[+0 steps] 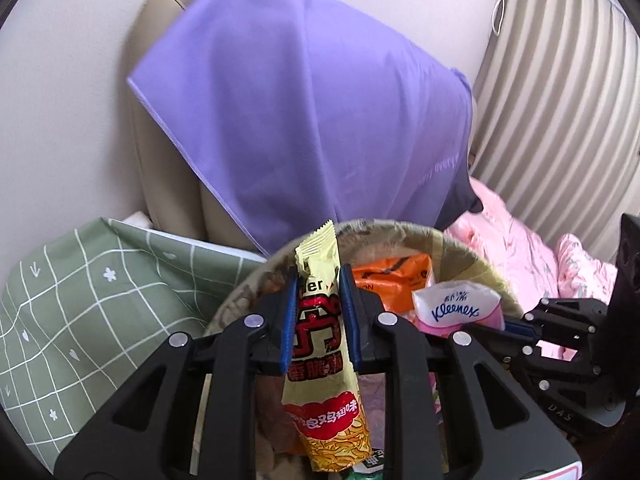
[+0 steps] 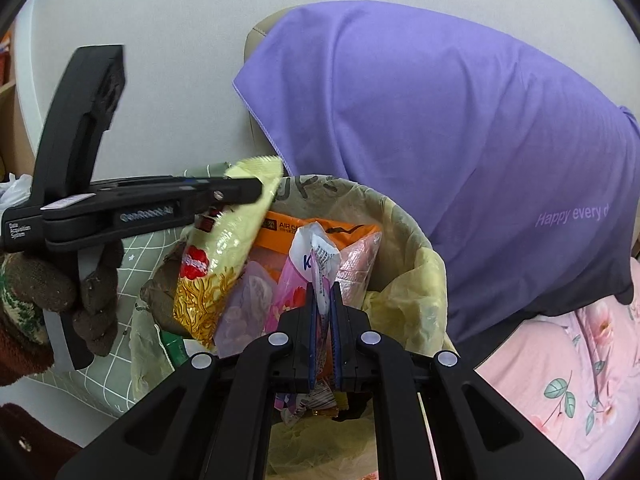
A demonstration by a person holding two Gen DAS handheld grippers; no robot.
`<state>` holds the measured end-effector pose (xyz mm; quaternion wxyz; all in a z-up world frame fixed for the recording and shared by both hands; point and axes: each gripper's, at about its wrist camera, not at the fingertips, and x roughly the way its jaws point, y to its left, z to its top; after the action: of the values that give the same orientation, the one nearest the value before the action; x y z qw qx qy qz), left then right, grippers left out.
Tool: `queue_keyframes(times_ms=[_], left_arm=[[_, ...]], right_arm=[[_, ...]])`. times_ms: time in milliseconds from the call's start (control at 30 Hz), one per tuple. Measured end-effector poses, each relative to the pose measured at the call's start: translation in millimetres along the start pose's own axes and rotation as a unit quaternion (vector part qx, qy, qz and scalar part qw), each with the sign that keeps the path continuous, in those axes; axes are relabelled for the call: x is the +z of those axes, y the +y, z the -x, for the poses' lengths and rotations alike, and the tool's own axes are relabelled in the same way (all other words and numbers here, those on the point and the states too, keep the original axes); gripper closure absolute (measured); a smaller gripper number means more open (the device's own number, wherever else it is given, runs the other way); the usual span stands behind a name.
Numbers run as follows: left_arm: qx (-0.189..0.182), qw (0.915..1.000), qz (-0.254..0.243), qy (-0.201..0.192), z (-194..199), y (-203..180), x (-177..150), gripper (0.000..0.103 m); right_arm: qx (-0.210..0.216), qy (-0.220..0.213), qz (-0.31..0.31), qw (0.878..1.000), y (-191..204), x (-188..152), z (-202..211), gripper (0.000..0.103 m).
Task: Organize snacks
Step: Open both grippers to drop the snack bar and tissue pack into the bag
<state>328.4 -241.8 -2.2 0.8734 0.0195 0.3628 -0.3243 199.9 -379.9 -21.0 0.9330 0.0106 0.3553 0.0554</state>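
Noodle packet (image 1: 320,344) is clamped upright by the left tongs (image 1: 319,312) at frame centre, held over the basket (image 1: 472,252) for deposit. Tissue pack (image 2: 320,256) is gripped by the right tongs (image 2: 324,320), likely for sorting.

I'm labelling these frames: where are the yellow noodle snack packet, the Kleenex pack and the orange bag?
yellow noodle snack packet (image 1: 320,364), left wrist view, printed middle.
Kleenex pack (image 1: 456,304), left wrist view, white logo face.
orange bag (image 1: 396,280), left wrist view, upper front.

Bin (image 2: 416,240): lined, before the draped cloth (image 2: 440,140).
In bin: orange packet (image 2: 280,232).
Left of bin: checked cloth (image 1: 80,312).
Right: bedding (image 2: 560,380).
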Motion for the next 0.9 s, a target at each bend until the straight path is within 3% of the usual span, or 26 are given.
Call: queue_keyframes(times_ms=[133, 233, 300, 500, 567, 633, 800, 900], left_arm=[[-0.009, 0.9997, -0.004, 0.022, -9.4, -3.7, -0.4, 0.084], [-0.032, 0.9989, 0.001, 0.035, -13.2, -1.6, 0.9, 0.077], [-0.041, 0.9984, 0.006, 0.039, -14.7, 1.4, 2.4, 0.062], [-0.061, 0.9967, 0.047, 0.023, 2.3, 16.7, 8.6, 0.032], [-0.051, 0.9977, 0.043, 0.012, 16.0, 21.3, 9.2, 0.029], [-0.035, 0.9986, 0.039, 0.001, 30.6, 24.8, 7.9, 0.027], [0.009, 0.9975, 0.062, -0.031, 82.8, 43.3, -12.6, 0.024], [0.054, 0.9954, 0.068, -0.041, 120.2, 49.9, -37.7, 0.022]], right_arm=[[0.003, -0.001, -0.009, 1.000, -4.1, -2.6, 2.9, 0.095], [0.008, -0.005, -0.014, 1.000, -6.1, -4.4, 5.2, 0.095], [0.005, -0.007, -0.016, 1.000, -6.1, -4.2, 5.5, 0.095], [-0.007, 0.013, 0.002, 1.000, 4.1, -0.5, -1.4, 0.089], [-0.012, 0.010, 0.002, 1.000, 7.0, 0.7, -0.9, 0.063], [-0.008, 0.007, -0.006, 1.000, 9.5, 2.6, 1.4, 0.055], [-0.032, -0.013, -0.015, 0.999, 23.6, 5.0, 18.6, 0.054], [-0.032, -0.034, -0.023, 0.999, 40.8, 1.1, 39.1, 0.049]])
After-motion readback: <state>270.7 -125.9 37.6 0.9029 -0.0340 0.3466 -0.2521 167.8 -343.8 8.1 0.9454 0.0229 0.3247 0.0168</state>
